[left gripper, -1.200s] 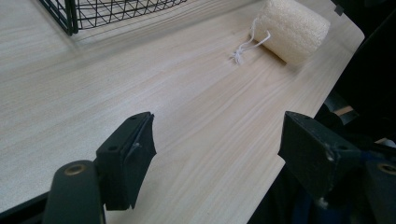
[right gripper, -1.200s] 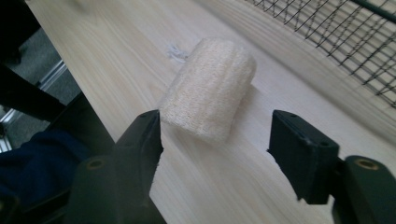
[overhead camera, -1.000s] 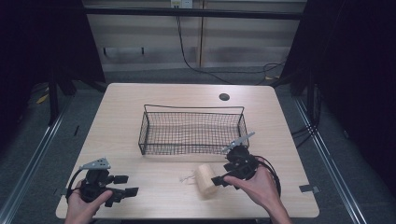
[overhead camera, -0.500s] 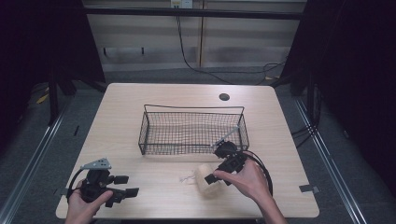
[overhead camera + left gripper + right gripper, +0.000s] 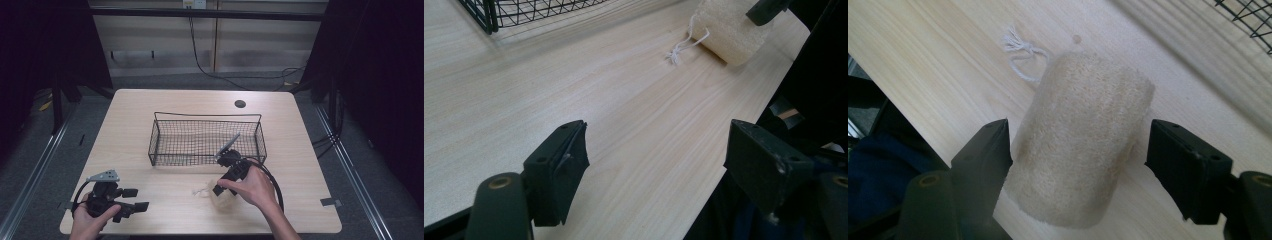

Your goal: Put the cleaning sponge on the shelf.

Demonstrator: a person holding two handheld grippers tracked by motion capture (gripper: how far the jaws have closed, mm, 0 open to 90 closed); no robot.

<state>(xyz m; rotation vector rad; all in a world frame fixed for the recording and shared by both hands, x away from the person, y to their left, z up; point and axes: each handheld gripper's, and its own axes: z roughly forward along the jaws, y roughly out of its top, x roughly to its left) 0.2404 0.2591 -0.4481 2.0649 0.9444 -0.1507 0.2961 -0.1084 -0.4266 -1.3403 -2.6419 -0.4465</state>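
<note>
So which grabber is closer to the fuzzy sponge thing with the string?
The right one. The right gripper has its open jaws on either side of the loofah sponge, not yet squeezing it. The left gripper sits well off to the sponge's left, near the table's front edge.

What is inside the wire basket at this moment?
The wire basket looks empty: through its mesh only the table shows. The right claw and its plate cover the basket's near right corner, so that part cannot be checked.

Even overhead light falls on the pale wooden table [image 5: 150, 125], while the surroundings sink into near black. The black wire basket [image 5: 207, 140] casts a soft shadow. Both gripper views are sharp mid-frame, though the near black jaws look slightly soft.
</note>
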